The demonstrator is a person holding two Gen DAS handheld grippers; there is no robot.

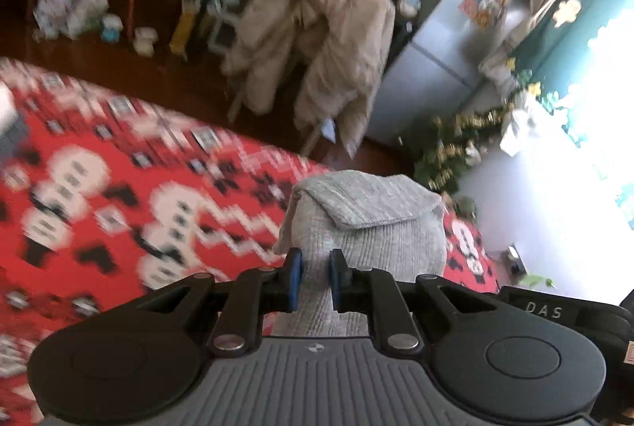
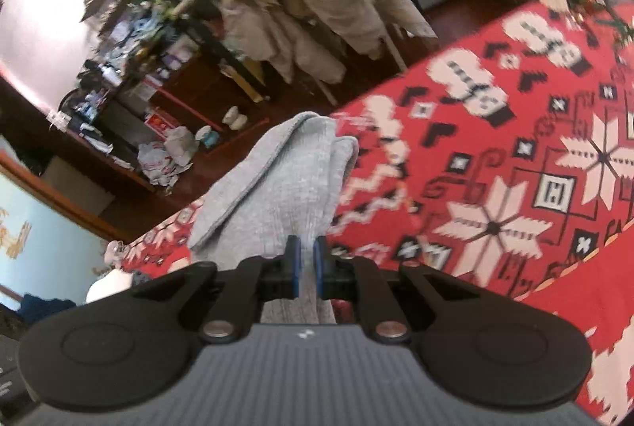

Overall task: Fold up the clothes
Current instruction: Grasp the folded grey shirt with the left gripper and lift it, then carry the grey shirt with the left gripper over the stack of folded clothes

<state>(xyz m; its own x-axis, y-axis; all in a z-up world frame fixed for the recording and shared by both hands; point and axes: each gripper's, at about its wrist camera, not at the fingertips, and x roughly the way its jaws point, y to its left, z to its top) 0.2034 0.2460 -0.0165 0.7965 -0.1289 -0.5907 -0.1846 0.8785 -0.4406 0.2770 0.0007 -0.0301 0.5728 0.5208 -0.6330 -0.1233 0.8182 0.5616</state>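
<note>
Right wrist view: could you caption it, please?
Right gripper shut on grey garment above red patterned cloth.

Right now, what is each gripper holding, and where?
Both the left gripper and right gripper pinch the grey knit garment by bunched fabric.

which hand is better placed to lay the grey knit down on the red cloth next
Right, probably. Both grippers pinch the grey knit garment, but the right gripper has open red patterned cloth beside it, while the left gripper sits by the cloth's edge.
</note>
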